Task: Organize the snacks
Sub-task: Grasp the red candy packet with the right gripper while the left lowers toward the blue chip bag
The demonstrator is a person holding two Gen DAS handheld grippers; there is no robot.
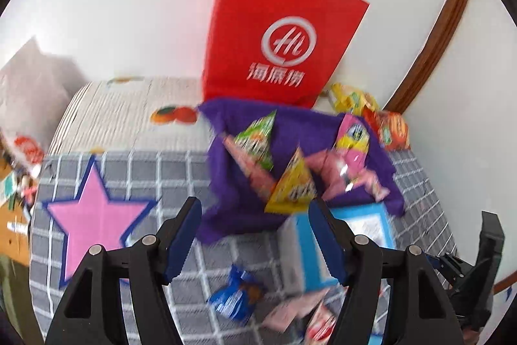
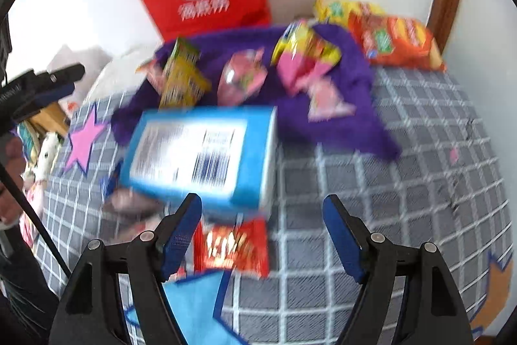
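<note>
Several triangular snack packs, green [image 1: 258,138], yellow [image 1: 292,185] and pink [image 1: 339,173], lie on a purple cloth [image 1: 226,202] on a grey checked blanket. A light blue box [image 1: 310,251] lies just in front of the cloth; it also shows in the right wrist view [image 2: 200,157]. My left gripper [image 1: 255,235] is open and empty above the blanket, near a blue wrapped snack [image 1: 236,296]. My right gripper [image 2: 261,235] is open and empty over a red snack packet [image 2: 232,244], just in front of the box. Both views are blurred.
A red paper bag [image 1: 281,28] stands against the white wall behind the cloth. Orange [image 2: 397,44] and yellow [image 2: 342,8] chip bags lie at the back right. A pink star [image 1: 93,215] is on the blanket at left. Clutter lies off the left edge.
</note>
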